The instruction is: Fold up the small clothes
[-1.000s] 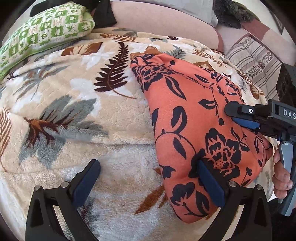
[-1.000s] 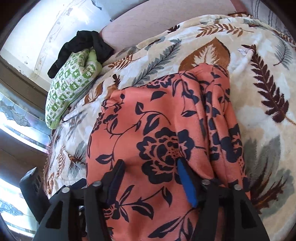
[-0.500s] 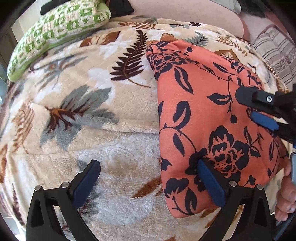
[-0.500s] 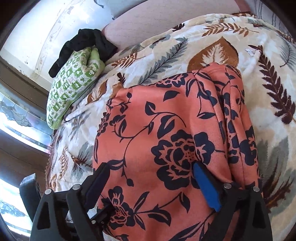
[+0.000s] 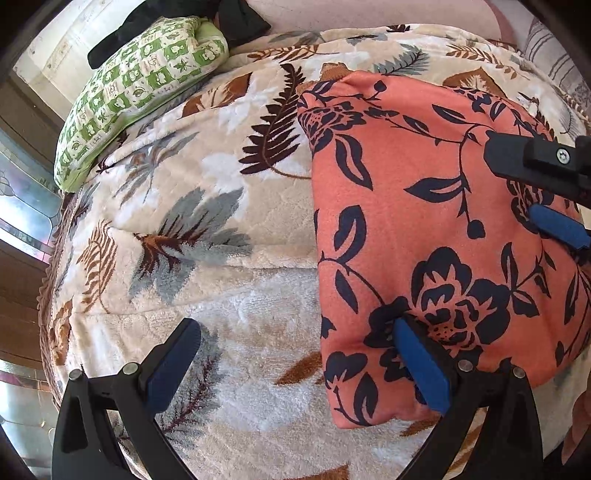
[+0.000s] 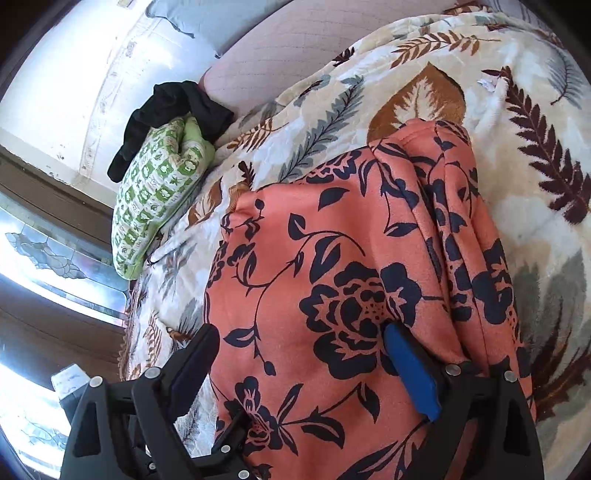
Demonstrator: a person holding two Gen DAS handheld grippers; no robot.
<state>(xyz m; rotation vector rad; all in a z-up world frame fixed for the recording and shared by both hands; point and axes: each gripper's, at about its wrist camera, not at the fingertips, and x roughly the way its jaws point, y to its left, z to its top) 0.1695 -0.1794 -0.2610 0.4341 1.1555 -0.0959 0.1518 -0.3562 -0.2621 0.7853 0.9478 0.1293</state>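
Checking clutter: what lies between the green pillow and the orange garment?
Only bare leaf-print blanket between green pillow and orange garment, per left wrist view.

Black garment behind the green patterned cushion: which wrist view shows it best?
The right wrist view. There the black garment lies fully in frame, draped over the far end of the green cushion. In the left wrist view the garment is cropped by the top edge and partly hidden behind the cushion.

Cut off at the lower frame edge in the right wrist view: coral floral garment [image 6: 332, 295]. Hidden partly behind the green patterned pillow [image 6: 155, 192]: dark clothing [image 6: 173, 107], perhaps trousers. Garment's underside layers unseen against the blanket [image 5: 229, 206].
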